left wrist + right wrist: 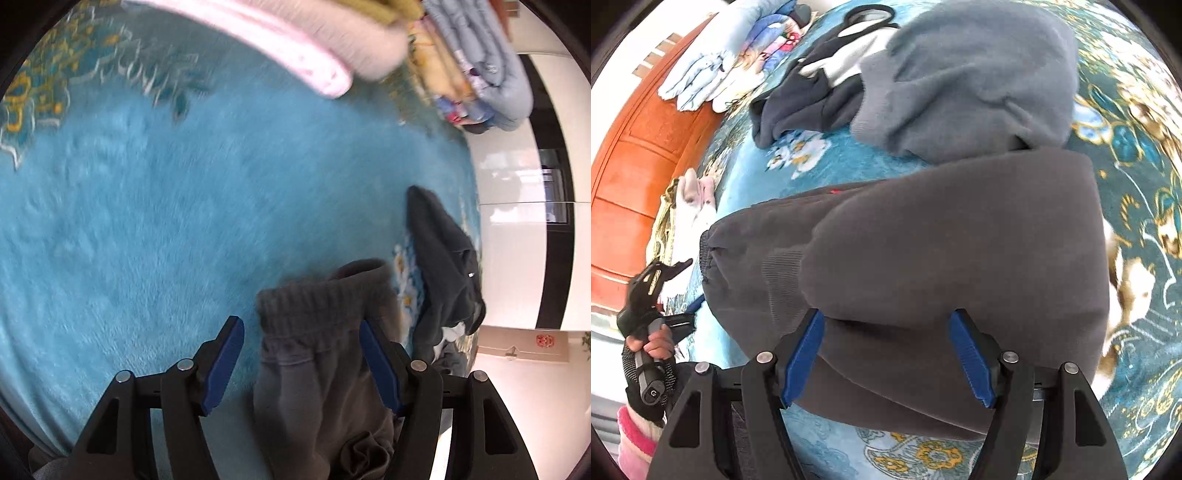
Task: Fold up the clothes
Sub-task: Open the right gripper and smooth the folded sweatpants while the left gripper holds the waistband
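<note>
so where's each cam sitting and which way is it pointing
Left wrist: on the left tool, looking along its open blue fingers across the blue blanket; dark grey trousers lie between the fingers.
Right wrist: on the right tool, facing the folded trousers; a hand holding the left tool shows at left.
Shared: the trousers, the blanket, the dark jacket.

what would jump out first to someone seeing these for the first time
The bright turquoise plush blanket fills the left wrist view. In the right wrist view a folded dark grey garment lies right before the open right gripper, a lighter grey one beyond it. The left gripper stands open around a ribbed cuff.
</note>
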`<state>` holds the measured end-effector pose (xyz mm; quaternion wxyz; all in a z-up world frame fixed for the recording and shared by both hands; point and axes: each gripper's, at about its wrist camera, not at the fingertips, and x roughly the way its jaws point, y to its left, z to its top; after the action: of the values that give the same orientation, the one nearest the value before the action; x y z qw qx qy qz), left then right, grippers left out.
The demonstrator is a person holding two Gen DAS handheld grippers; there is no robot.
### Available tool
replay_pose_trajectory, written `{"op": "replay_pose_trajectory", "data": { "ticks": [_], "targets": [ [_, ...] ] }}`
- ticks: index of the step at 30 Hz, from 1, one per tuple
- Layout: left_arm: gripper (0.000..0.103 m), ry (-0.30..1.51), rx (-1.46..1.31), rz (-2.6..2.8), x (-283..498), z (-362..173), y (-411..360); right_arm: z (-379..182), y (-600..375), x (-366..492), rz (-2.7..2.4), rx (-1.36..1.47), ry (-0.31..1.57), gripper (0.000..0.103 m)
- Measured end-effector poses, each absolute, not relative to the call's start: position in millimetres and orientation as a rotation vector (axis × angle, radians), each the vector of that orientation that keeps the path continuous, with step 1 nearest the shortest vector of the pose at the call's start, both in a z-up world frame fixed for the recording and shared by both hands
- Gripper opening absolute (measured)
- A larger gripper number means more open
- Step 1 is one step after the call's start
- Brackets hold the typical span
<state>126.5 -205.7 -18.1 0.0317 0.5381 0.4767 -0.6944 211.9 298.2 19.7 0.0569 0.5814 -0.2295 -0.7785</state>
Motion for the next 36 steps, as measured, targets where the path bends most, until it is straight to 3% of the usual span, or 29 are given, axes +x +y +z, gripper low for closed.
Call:
{"op": "replay_pose_trajectory", "data": {
  "ticks": [2, 12, 14, 21, 26, 36],
  "targets": [
    [0.074, 1.469, 1.682, -2.113, 124.1, -24.3, -206.7, 19.4, 295.9, 209.3, -2.364, 1.765, -0.692, 0.072],
    [0.073, 1.509, 1.71, -2.073, 106.0, -53.4, -193.4, 10.5, 292.2, 203.7, -2.338, 1.799, -0.728, 0.072],
    [0.06, 1.539, 1.7, -2.076, 105.6, -54.9, -194.4, 10.9, 293.4, 204.9, -2.334, 1.795, -0.734, 0.072],
    [0.034, 1.527, 1.654, -2.222, 109.9, -34.8, -188.1, 12.9, 297.2, 210.4, -2.323, 1.771, -0.758, 0.072],
    [0.032, 1.191, 1.56, -2.537, 123.7, 20.7, -155.8, 21.7, 308.4, 218.6, -2.353, 1.722, -0.772, 0.072],
    [0.031, 0.4, 1.451, -3.161, 149.8, 164.4, 15.8, 34.3, 354.8, 228.0, -2.447, 1.666, -0.889, 0.072]
  ]
}}
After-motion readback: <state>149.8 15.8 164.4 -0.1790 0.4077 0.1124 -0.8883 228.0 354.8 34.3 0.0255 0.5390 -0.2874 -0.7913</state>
